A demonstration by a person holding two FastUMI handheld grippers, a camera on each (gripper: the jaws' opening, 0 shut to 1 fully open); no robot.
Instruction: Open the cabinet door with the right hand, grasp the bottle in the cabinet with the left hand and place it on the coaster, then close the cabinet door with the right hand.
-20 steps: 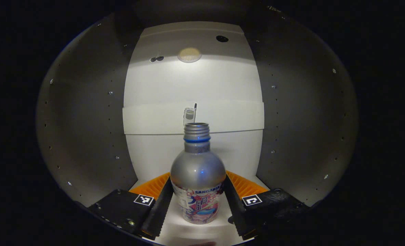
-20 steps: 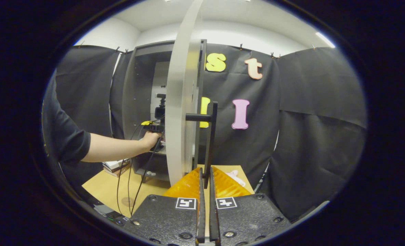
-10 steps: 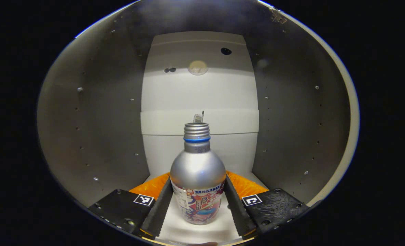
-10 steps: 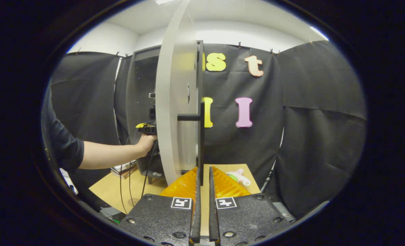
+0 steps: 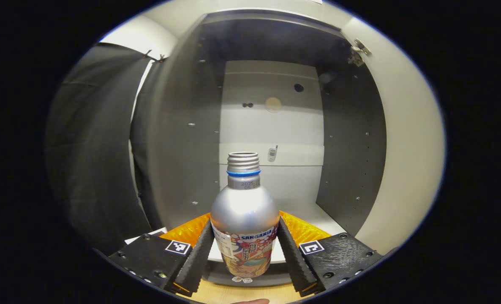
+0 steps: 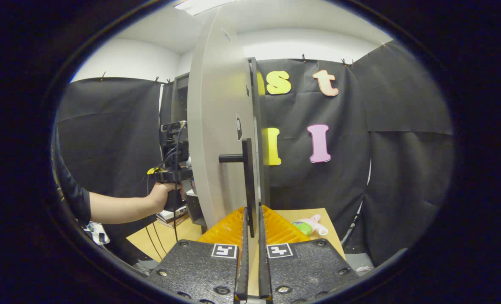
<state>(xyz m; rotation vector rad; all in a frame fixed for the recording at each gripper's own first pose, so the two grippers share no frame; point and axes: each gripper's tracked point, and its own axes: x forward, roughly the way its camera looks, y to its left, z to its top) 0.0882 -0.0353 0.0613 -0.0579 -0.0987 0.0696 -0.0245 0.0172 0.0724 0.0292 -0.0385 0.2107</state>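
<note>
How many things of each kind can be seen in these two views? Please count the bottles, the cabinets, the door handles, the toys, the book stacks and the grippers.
Aluminium bottle: 1
Cabinet: 1
Black door handle: 1
Toy on the table: 1
Stack of books: 1
Grippers: 2, the left gripper and the right gripper
Total: 7
</note>
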